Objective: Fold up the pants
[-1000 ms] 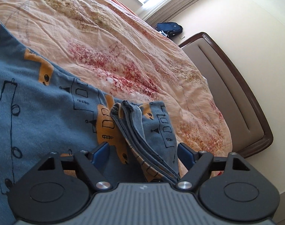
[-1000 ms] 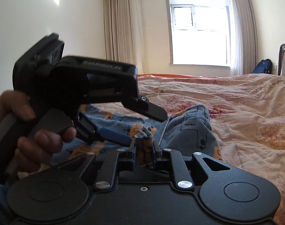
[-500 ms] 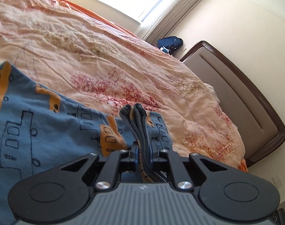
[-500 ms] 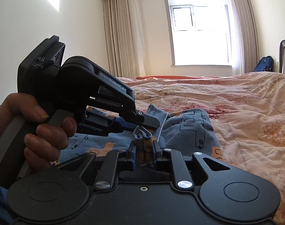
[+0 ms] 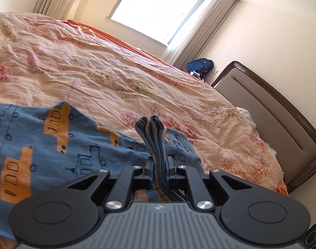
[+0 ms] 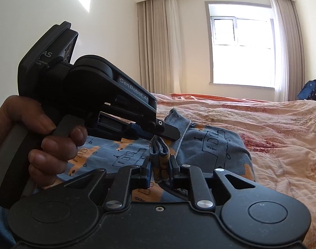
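Observation:
The blue pants with orange and black vehicle prints lie on the bed. My left gripper is shut on a bunched edge of the pants that sticks up between its fingers. My right gripper is shut on another folded edge of the pants. In the right wrist view the left gripper, held in a hand, sits just above and left of the right one, with the pants spread behind.
The bed has a wrinkled peach floral cover. A brown padded headboard stands to the right. A blue backpack sits by the curtain under the window.
My left gripper has closed on the bunched pants edge and lifted it, tilting upward. My right gripper has stayed shut on its edge and risen with it.

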Demonstrator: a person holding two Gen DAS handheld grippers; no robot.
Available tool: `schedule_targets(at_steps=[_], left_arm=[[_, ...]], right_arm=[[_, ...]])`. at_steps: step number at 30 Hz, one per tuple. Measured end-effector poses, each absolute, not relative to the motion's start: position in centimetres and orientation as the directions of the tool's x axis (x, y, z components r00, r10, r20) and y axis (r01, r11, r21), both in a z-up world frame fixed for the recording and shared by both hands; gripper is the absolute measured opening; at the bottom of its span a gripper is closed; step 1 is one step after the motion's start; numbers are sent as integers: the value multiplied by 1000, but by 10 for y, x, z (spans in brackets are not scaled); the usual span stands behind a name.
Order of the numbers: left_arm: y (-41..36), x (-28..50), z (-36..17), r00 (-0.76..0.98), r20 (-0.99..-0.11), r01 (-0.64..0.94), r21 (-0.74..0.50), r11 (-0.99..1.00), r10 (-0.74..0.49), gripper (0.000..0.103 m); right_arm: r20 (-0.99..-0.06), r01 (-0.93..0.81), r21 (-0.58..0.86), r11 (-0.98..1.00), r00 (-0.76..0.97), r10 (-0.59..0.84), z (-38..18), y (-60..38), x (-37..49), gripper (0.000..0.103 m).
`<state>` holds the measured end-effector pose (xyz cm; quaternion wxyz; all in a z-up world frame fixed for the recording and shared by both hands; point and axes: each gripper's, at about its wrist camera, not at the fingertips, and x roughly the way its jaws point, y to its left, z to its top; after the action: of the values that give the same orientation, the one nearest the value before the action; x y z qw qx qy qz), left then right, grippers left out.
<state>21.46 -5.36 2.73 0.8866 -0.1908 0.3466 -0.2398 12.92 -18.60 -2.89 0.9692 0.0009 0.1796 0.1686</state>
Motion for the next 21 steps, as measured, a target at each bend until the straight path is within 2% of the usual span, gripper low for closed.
schedule_targets(at_steps=[6, 17, 20, 21], left_arm=[[-14, 211, 25, 672, -544, 235, -486, 842, -502, 11], [33, 217, -11, 657, -625, 144, -445, 884, -422, 11], [31, 217, -15, 660, -634, 145, -419, 896, -403, 16], [31, 216, -15, 666, -634, 141, -410, 901, -393, 21]], right_arm=[[-356, -413, 57, 909, 842, 405, -27, -153, 137, 18], [-438, -548, 57, 834, 737, 514, -46, -96, 160, 18], [-461, -556, 61, 829, 721, 517, -51, -91, 163, 19], [-465, -556, 66, 829, 718, 519, -53, -92, 164, 20]])
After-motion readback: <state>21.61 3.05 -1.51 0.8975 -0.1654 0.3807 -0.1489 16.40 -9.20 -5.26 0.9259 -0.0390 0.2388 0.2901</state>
